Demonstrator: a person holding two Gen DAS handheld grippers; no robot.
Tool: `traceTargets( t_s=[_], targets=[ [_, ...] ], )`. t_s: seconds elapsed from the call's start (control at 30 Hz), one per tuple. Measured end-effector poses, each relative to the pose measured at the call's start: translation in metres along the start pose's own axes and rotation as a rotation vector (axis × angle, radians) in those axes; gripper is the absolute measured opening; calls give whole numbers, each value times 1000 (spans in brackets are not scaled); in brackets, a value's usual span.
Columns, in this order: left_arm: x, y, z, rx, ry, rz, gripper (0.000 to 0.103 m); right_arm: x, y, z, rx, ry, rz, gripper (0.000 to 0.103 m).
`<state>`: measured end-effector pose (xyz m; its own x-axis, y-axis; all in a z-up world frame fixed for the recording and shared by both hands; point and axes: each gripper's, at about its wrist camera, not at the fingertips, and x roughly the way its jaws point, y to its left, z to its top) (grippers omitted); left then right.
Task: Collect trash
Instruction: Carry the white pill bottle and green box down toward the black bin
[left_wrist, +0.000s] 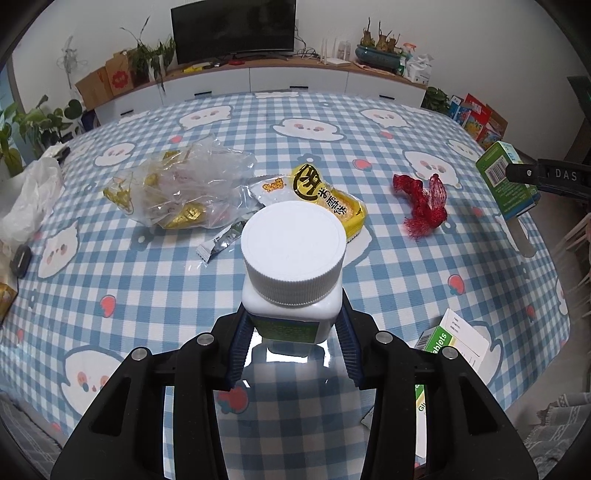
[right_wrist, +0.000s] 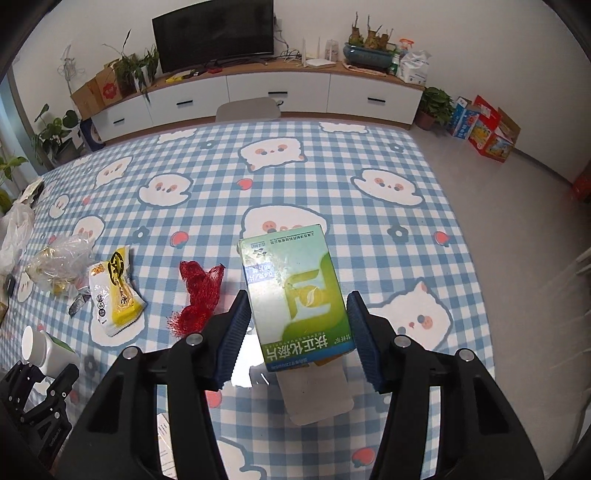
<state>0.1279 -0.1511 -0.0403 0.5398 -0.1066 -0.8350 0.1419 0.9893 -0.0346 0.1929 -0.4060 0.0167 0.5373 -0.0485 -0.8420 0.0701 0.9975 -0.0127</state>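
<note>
My left gripper (left_wrist: 293, 317) is shut on a white pill bottle (left_wrist: 293, 251) with a ribbed white cap, held just above the table. My right gripper (right_wrist: 298, 306) is shut on a green medicine box (right_wrist: 295, 280), both pads against its sides. A grey flap (right_wrist: 317, 395) hangs from the box's lower end. The left wrist view shows that box (left_wrist: 506, 181) raised off the table at the far right. Still on the checked cloth lie a clear plastic bag (left_wrist: 181, 188) of gold wrappers, a yellow snack packet (left_wrist: 325, 199), a silver sachet (left_wrist: 221, 245) and a red mesh net (left_wrist: 424, 203).
A white and green tablet box (left_wrist: 454, 339) lies near the table's right front edge. A crumpled white plastic bag (left_wrist: 29, 199) sits at the left edge. The blue checked tablecloth (right_wrist: 332, 155) covers the table. A chair back (right_wrist: 247, 109) stands behind it.
</note>
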Motion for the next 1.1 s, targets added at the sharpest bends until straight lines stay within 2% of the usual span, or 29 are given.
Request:
traceTargets(
  t_s=[0.13, 0.3, 0.63, 1.1],
  targets=[
    [-8, -1, -1, 7, -5, -8, 41, -23, 0, -19, 41, -37, -11, 51],
    [-20, -2, -6, 14, -12, -19, 41, -41, 4, -47, 69, -43, -9, 51],
    [-51, 1, -23, 9, -28, -34, 41, -56, 18, -108, 111, -47, -14, 51],
    [-73, -1, -50, 23, -30, -41, 41, -84, 37, -153, 105, -52, -2, 51]
  ],
)
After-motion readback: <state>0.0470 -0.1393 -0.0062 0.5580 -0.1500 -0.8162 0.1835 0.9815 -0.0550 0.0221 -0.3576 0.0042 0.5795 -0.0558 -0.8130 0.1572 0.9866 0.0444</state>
